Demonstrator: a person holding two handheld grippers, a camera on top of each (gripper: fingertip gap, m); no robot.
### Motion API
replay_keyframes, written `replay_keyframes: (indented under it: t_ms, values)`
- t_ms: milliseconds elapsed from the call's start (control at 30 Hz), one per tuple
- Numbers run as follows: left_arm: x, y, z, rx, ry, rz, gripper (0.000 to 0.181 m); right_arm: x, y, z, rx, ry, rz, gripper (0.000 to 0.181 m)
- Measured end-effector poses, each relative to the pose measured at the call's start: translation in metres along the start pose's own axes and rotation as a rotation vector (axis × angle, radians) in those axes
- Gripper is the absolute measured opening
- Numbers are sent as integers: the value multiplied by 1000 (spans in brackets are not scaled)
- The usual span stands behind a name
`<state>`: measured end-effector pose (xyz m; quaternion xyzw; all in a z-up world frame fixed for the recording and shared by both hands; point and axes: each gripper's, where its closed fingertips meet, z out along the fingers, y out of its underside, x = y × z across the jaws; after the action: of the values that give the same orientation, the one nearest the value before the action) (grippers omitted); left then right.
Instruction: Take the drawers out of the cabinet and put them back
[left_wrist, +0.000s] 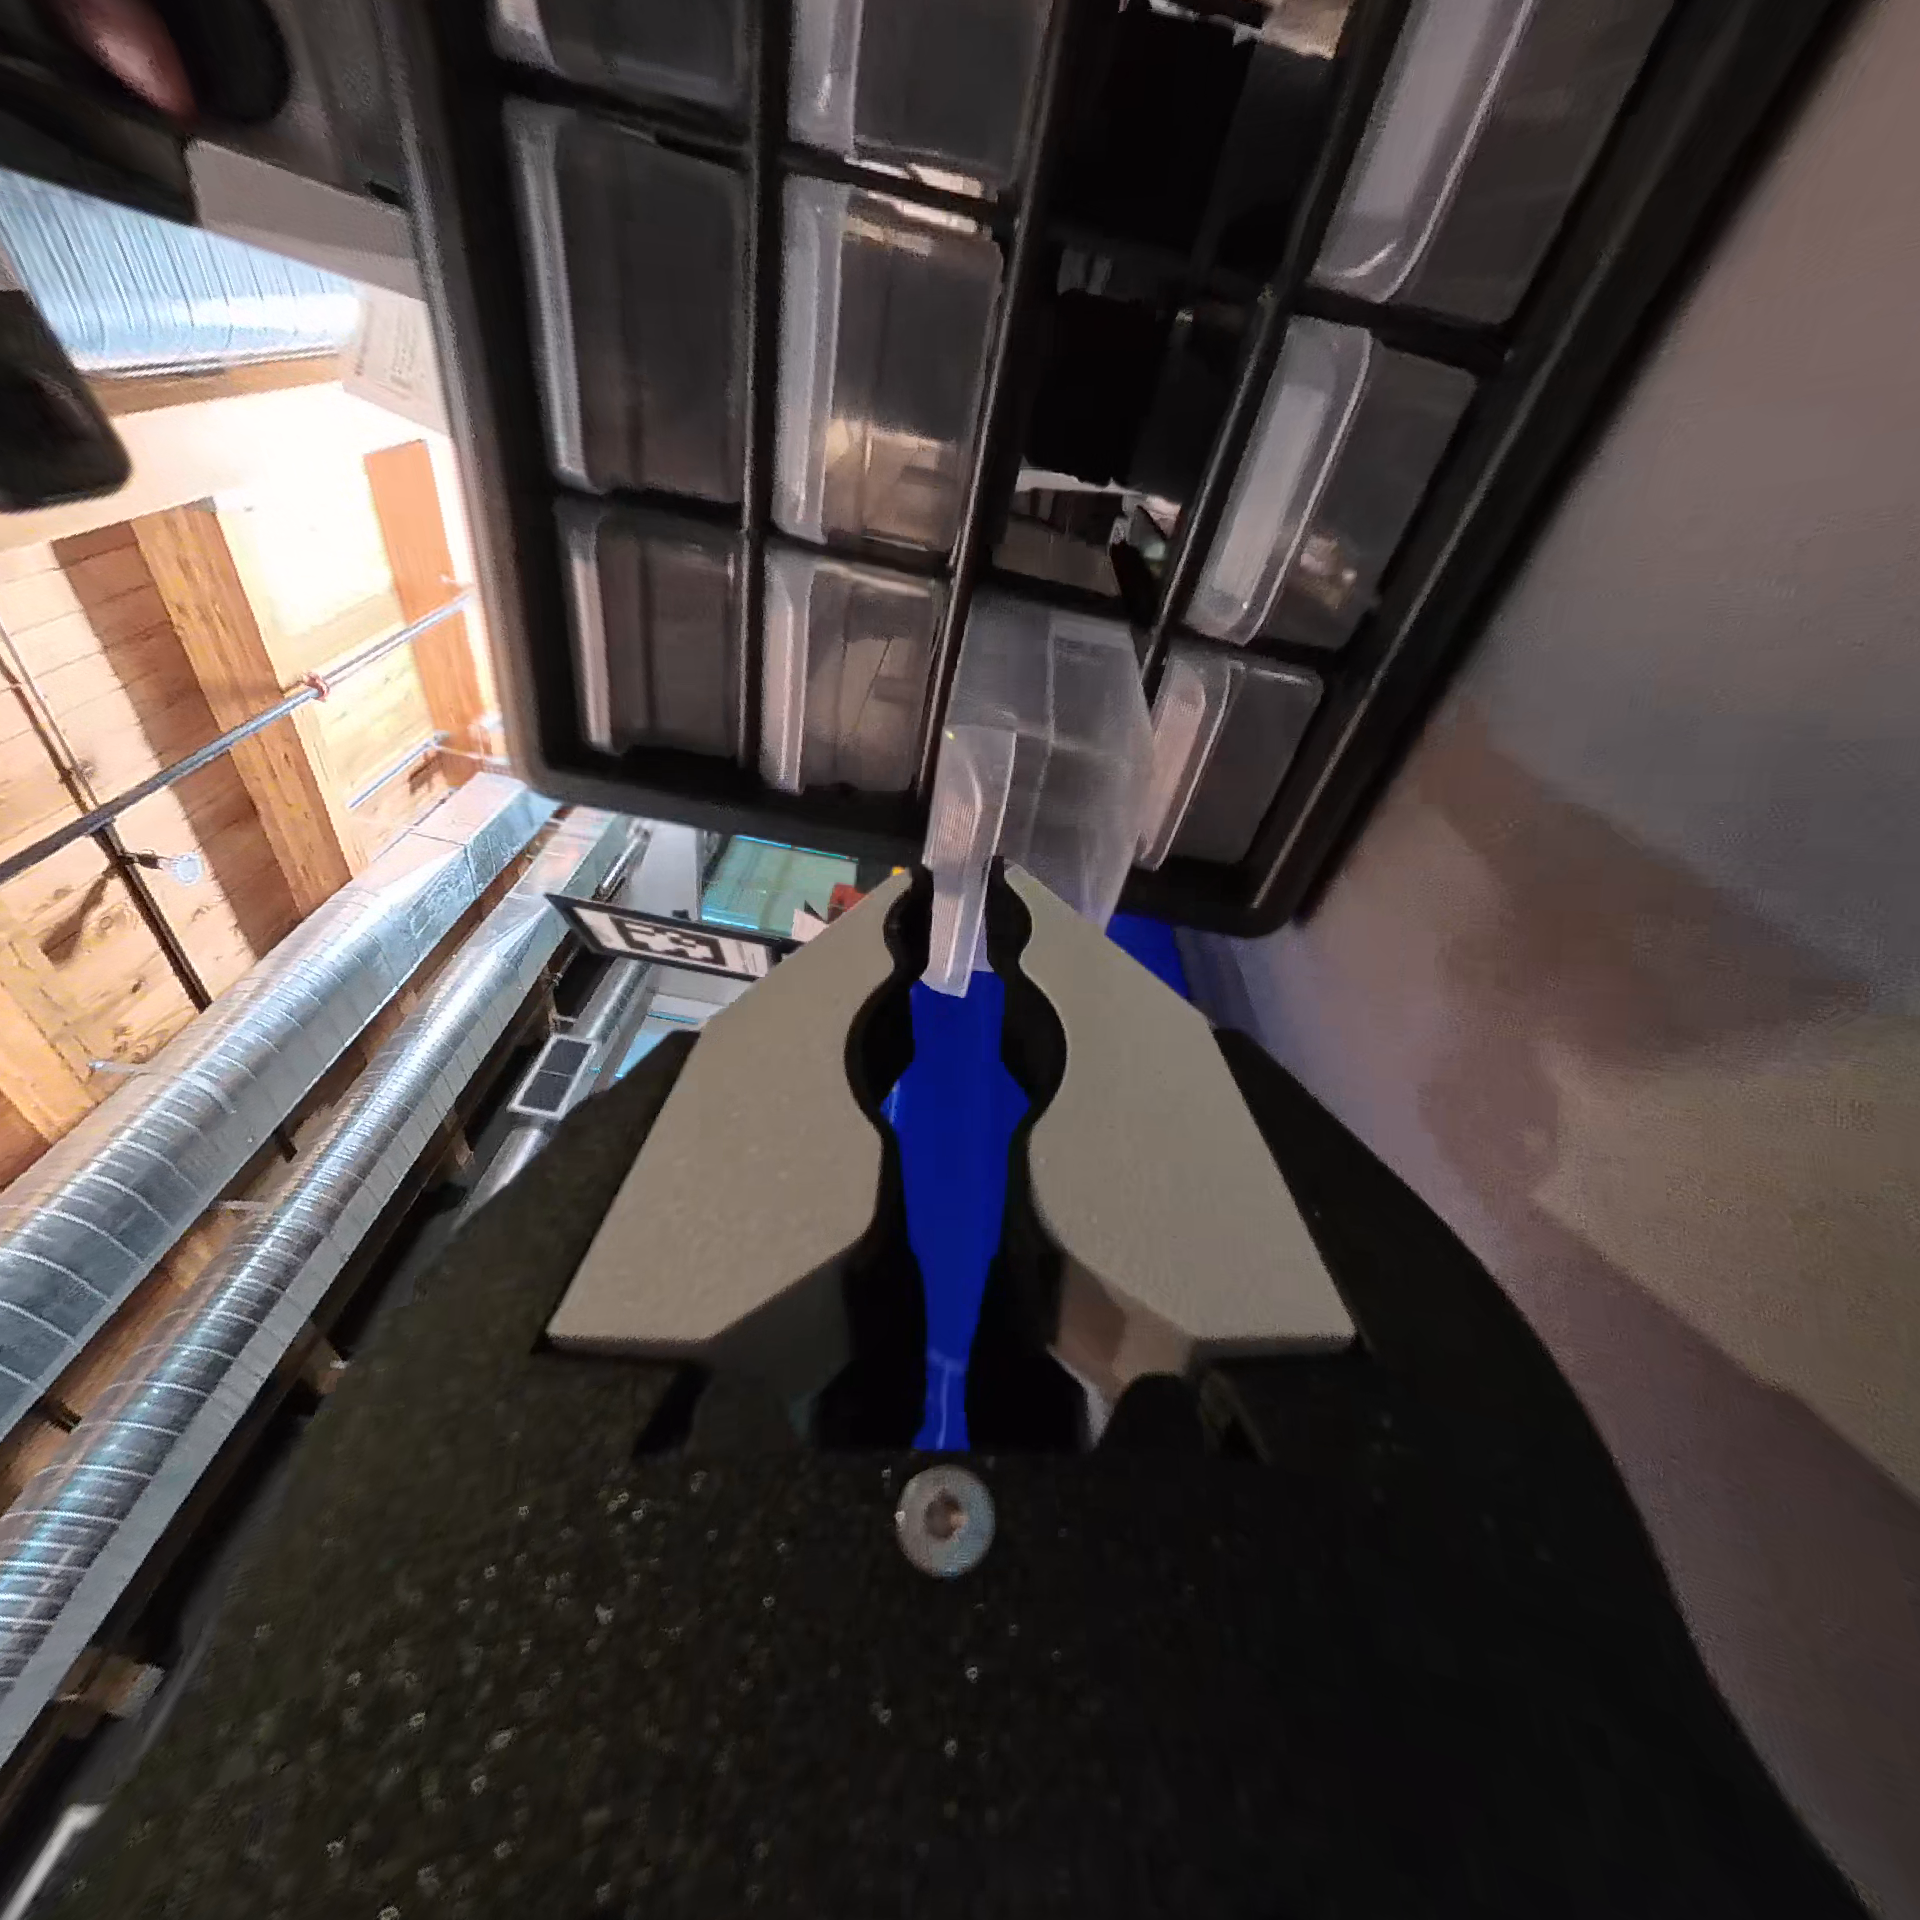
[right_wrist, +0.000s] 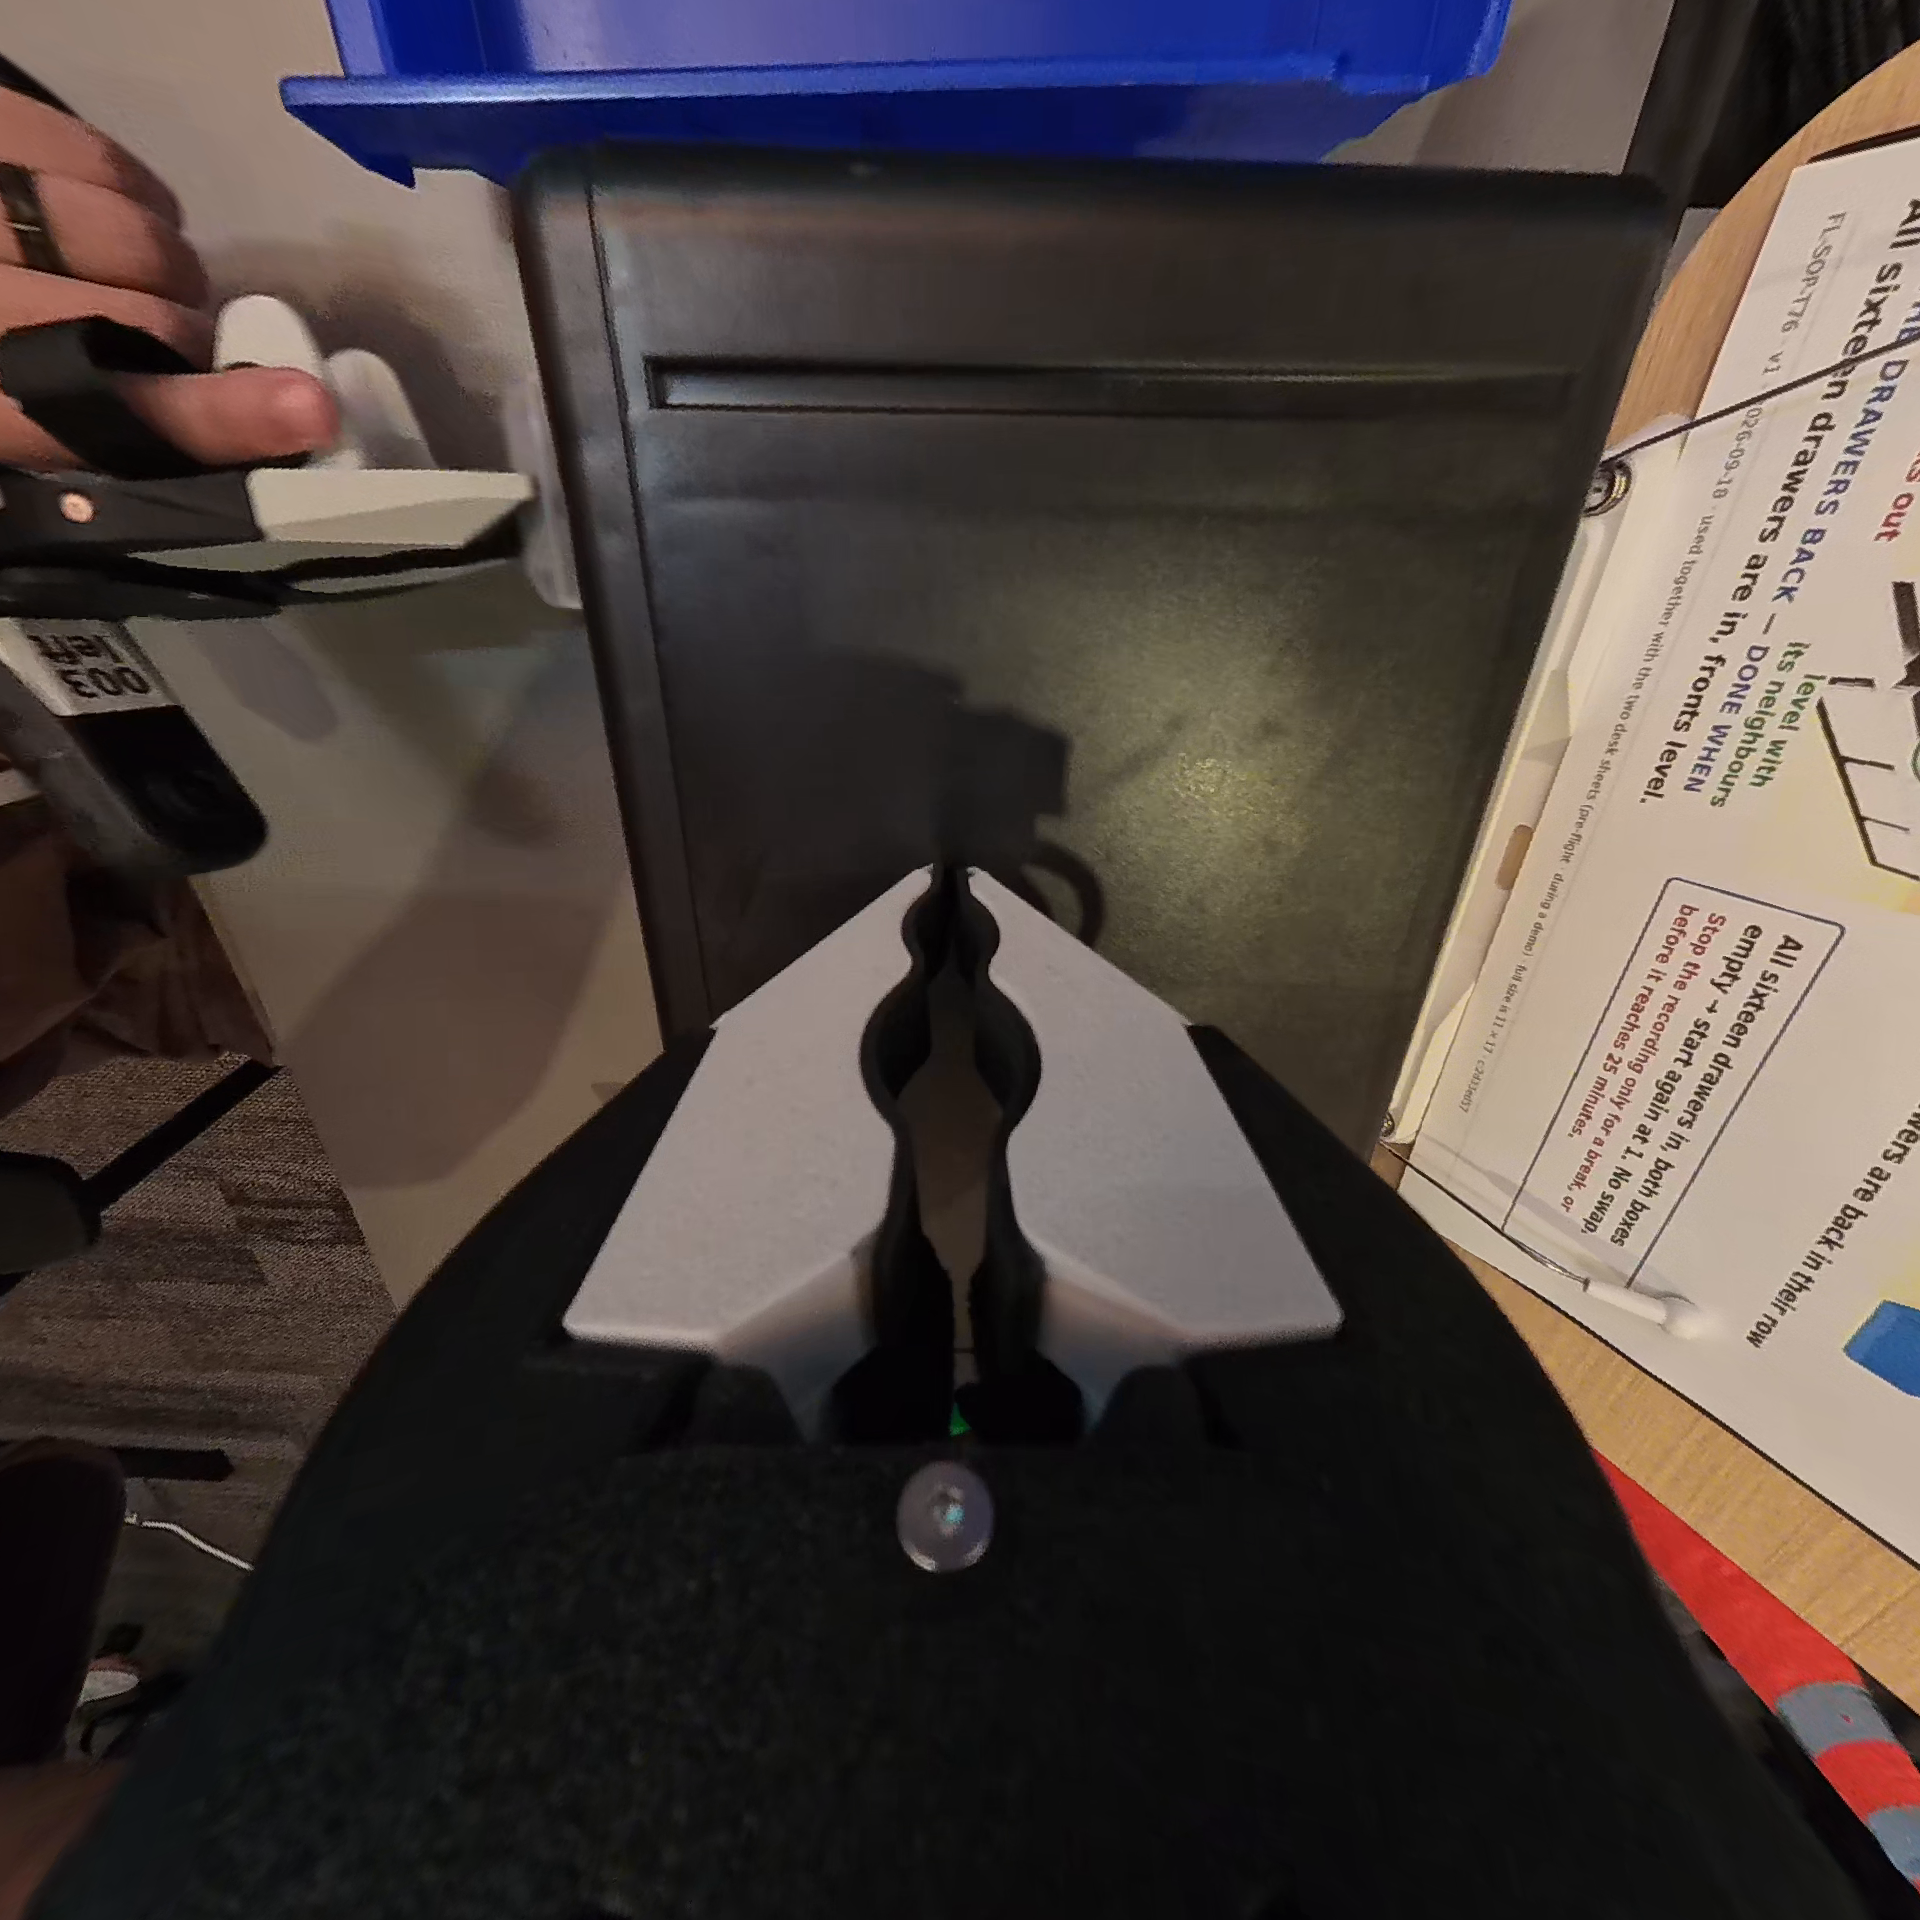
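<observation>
The left gripper (left_wrist: 961, 914) is clenched on the pull tab of a clear plastic drawer (left_wrist: 1049, 727), its grey fingertips (left_wrist: 831, 997) pinching the ribbed handle edge. That drawer sits partway out of its slot in the black cabinet (left_wrist: 499, 436), in the row nearest the cabinet edge closest to the gripper, and its translucent body juts out past the fronts of its neighbours. Around it the cabinet's grid holds other clear drawers (left_wrist: 883, 364) seated in their slots, while the column behind the gripped one shows dark open slots (left_wrist: 1122, 364). A blue bin (left_wrist: 951, 1091) shows through the gap between the left fingers. In the right wrist view, the right gripper (right_wrist: 951, 883) has its fingers drawn together with only a thin slit between the tips and nothing held between them; it rests at or just above a smooth black outer panel of the cabinet (right_wrist: 1091, 571). The blue bin (right_wrist: 883, 94) lies just beyond the cabinet's far edge. At the left of that view the left gripper (right_wrist: 520, 520) reaches the cabinet's front from the side, held by a person's hand (right_wrist: 125, 343). A printed instruction sheet (right_wrist: 1714, 831) lies on a wooden tabletop (right_wrist: 1621, 1434) to the right of the cabinet.
</observation>
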<state>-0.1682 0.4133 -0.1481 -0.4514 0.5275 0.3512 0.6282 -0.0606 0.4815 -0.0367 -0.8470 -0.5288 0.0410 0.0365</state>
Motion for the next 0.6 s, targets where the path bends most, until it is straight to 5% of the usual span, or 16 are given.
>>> replay_keyframes:
  t_ms: [33,600]
  values:
    - [-1,1,-8,8,-1,8,9,0,0,0,-2,2,1,0]
    - [-47,5,-106,171,-94,-69,0,0,0,0,-2,15,40,0]
